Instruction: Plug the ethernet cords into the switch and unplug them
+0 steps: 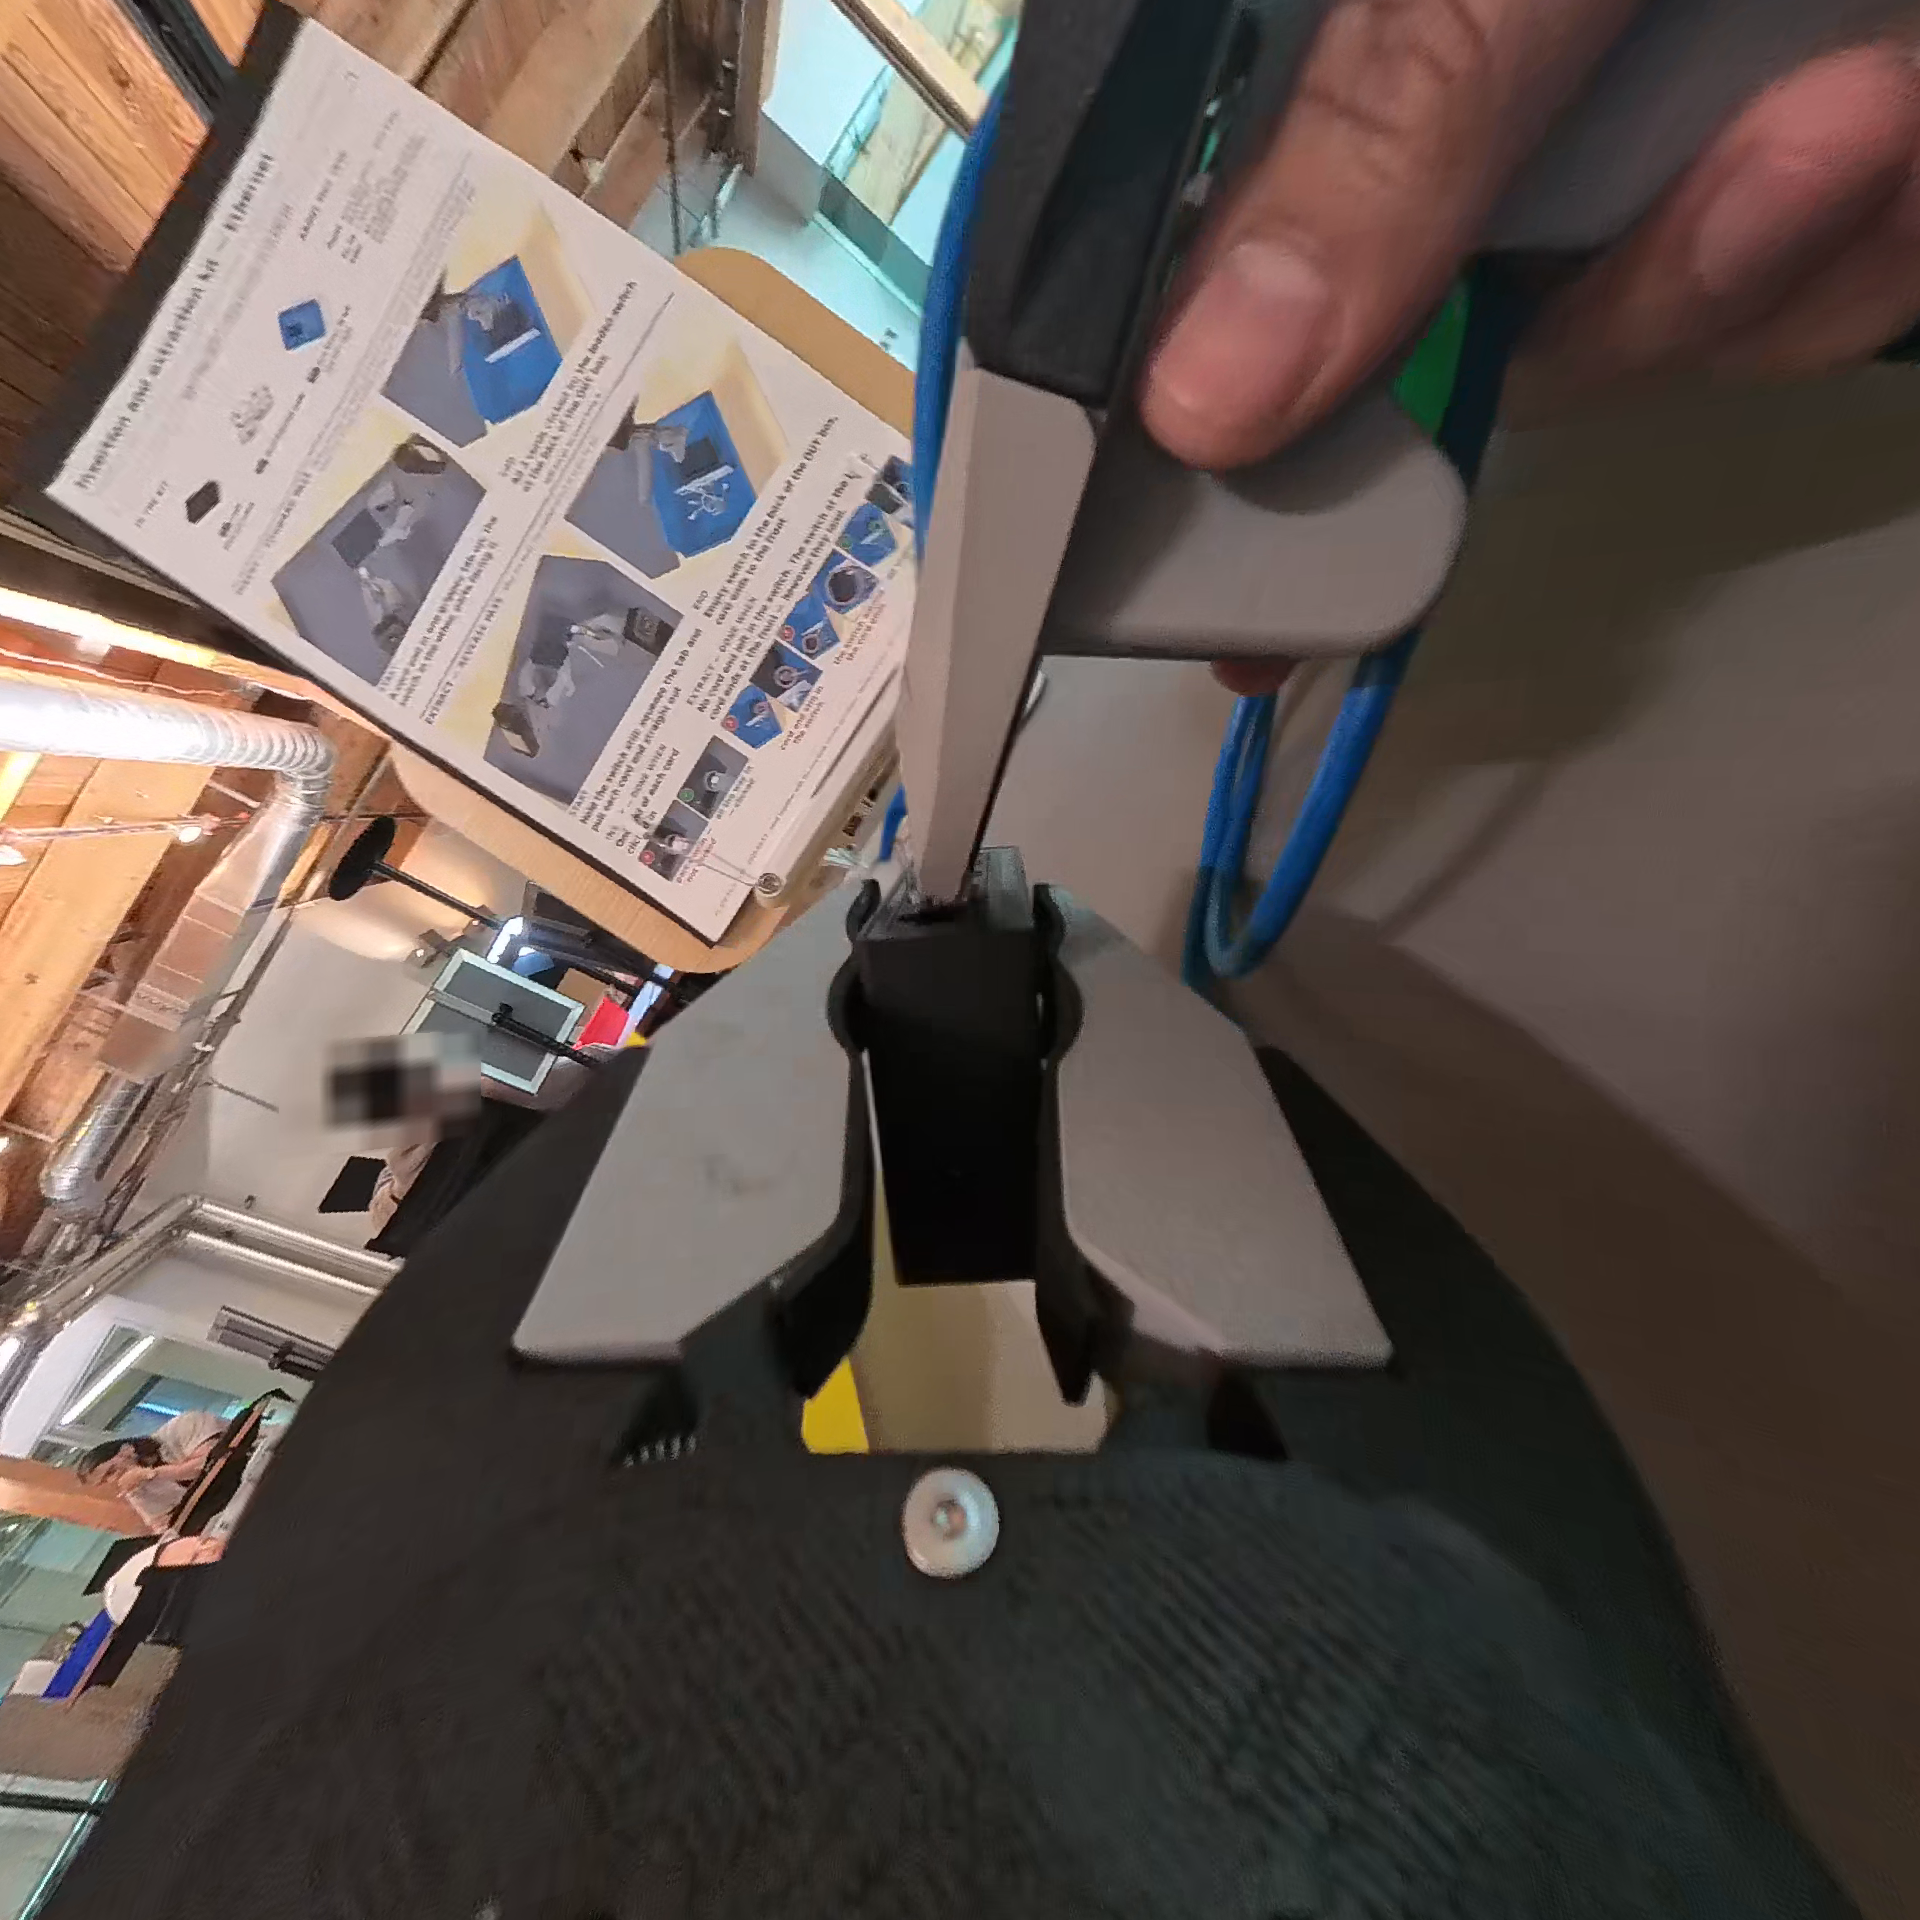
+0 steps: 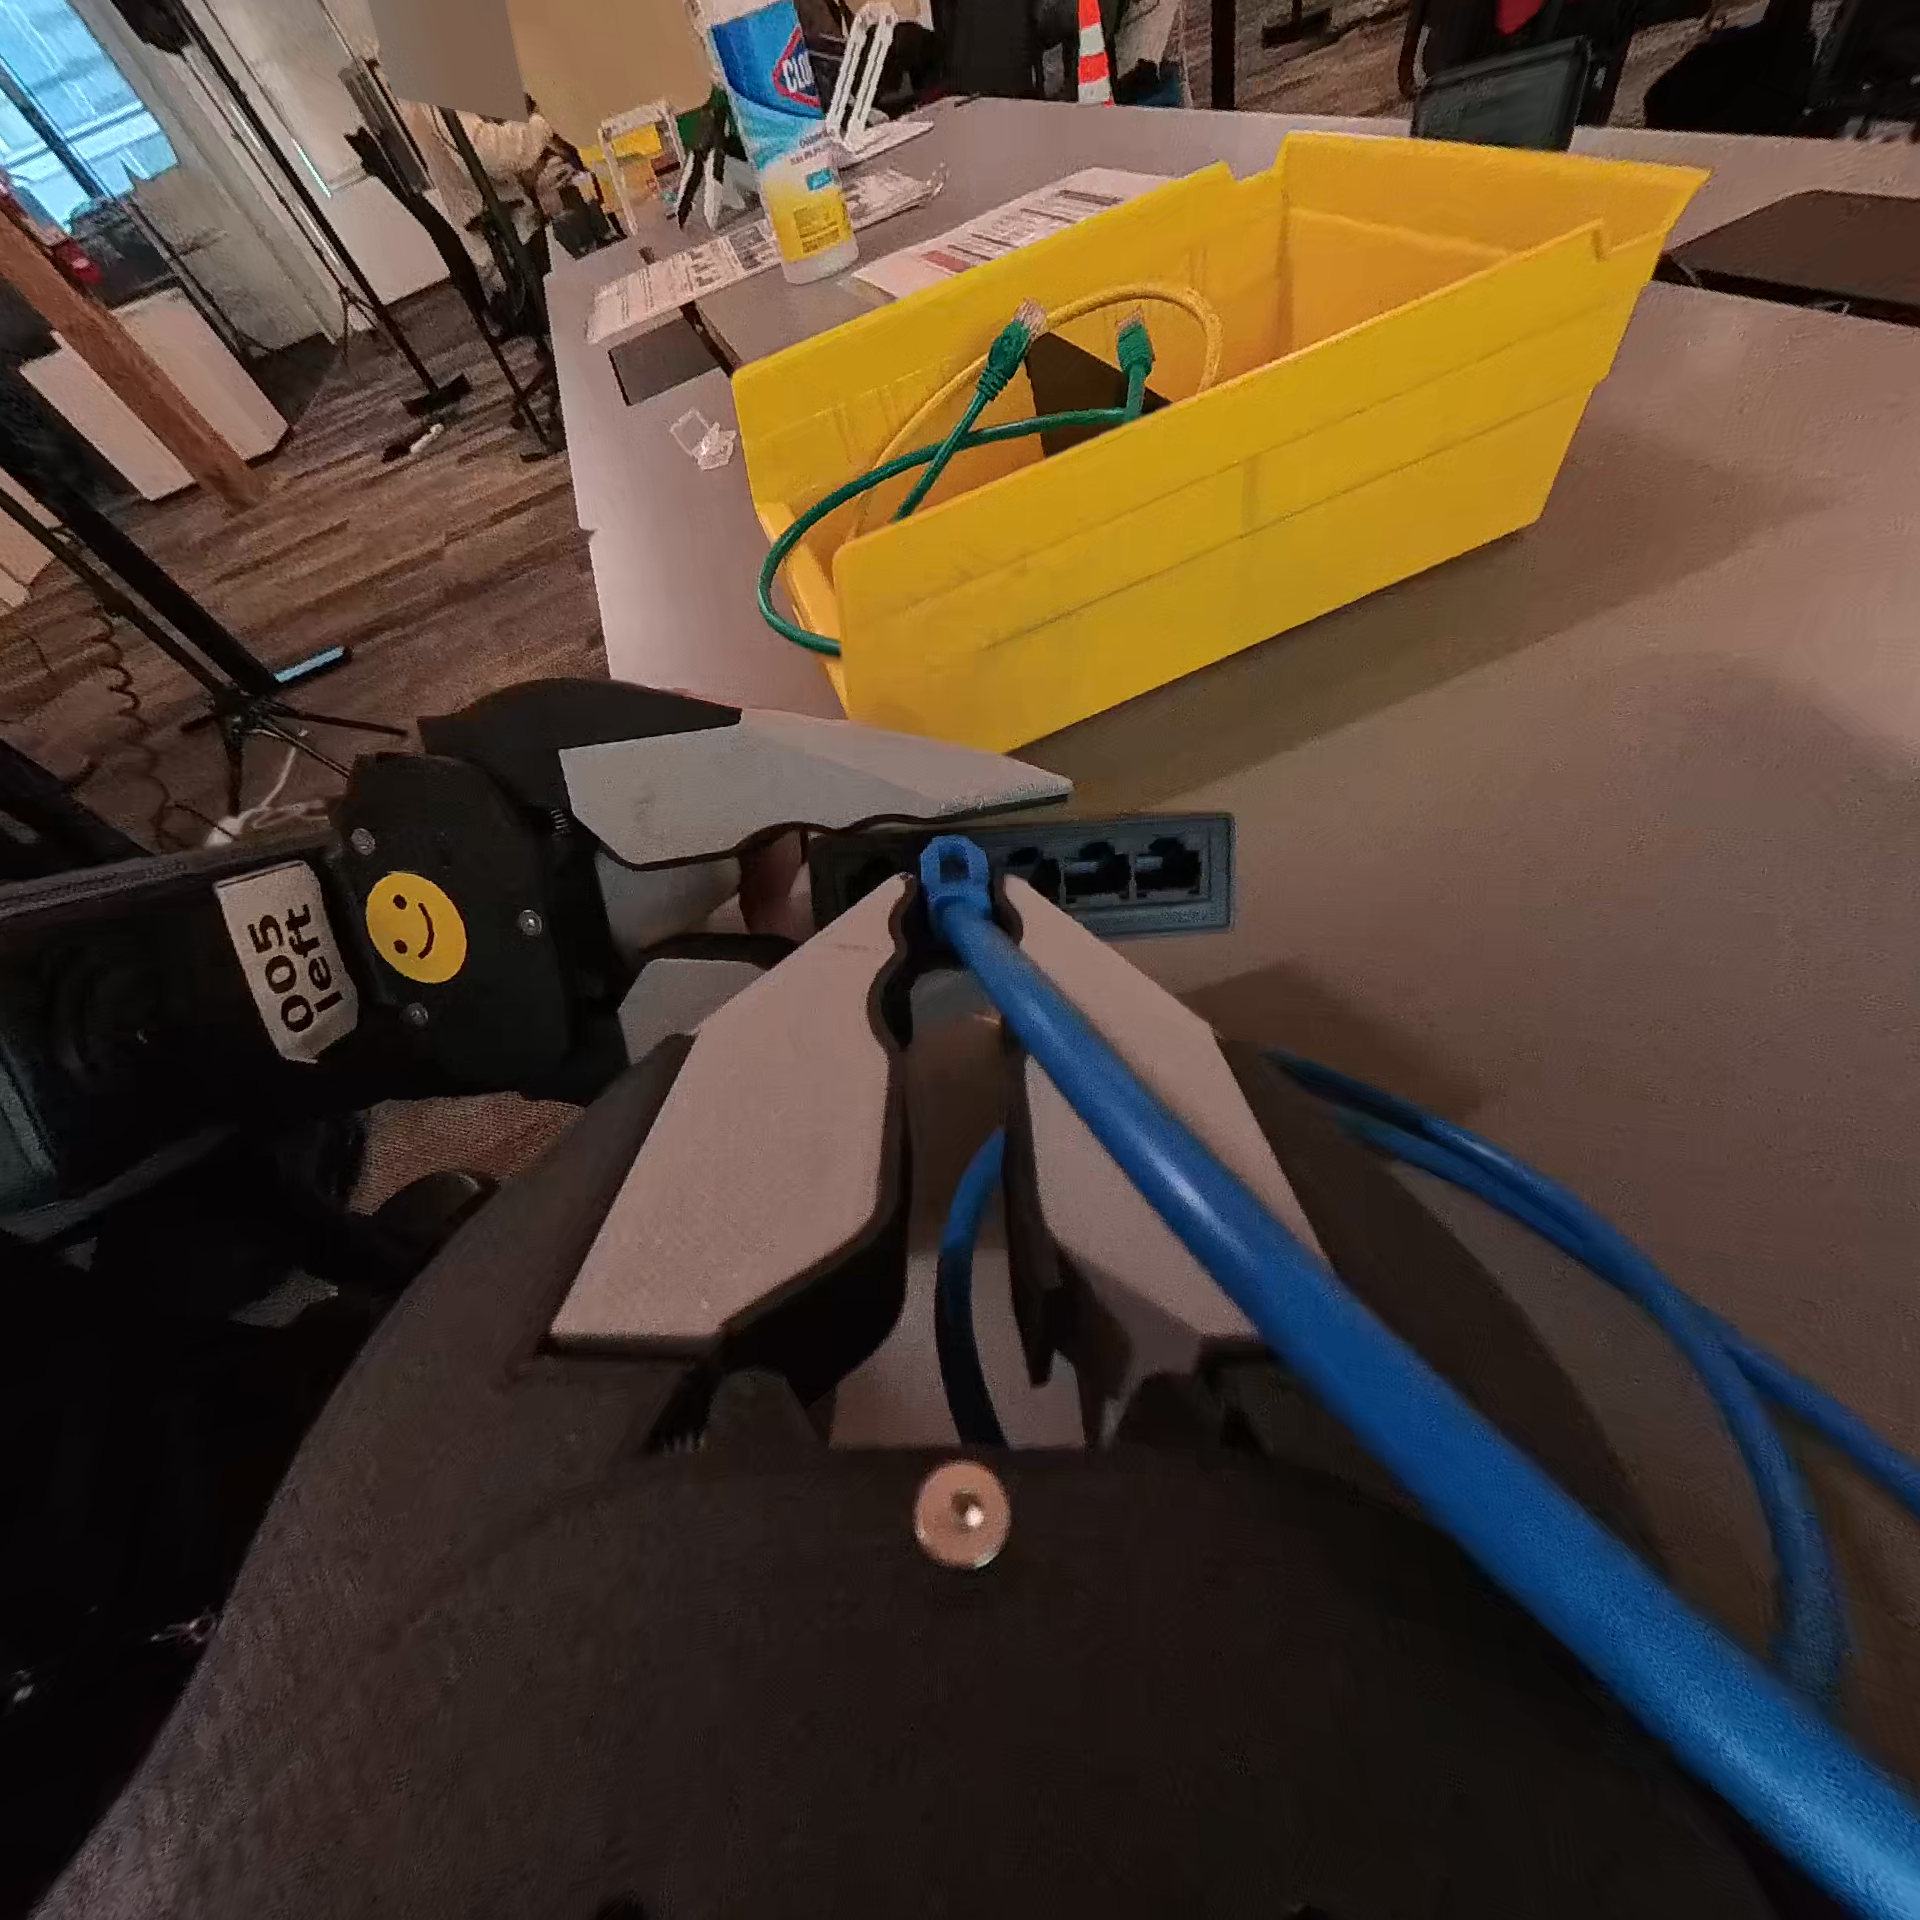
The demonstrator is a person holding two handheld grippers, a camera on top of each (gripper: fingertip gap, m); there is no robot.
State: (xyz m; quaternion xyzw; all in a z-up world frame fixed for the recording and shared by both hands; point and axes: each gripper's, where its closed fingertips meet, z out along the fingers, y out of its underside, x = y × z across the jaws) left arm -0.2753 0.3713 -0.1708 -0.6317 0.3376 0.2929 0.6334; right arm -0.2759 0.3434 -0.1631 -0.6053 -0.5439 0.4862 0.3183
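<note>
The switch [image 1: 951,1091] is clamped end-on between the left gripper's [image 1: 951,961] fingers, held just above the table [image 2: 1558,831]. In the right wrist view, the blue cord [image 2: 1195,1174] is pinched by the right gripper [image 2: 951,909] just behind its plug [image 2: 948,864], which is seated at a port of the switch, with three ports bare at 3 o'clock. A yellow bin [image 2: 1195,551] at 12 o'clock holds a green cord [image 2: 935,457] and a yellow cord [image 2: 1174,312].
</note>
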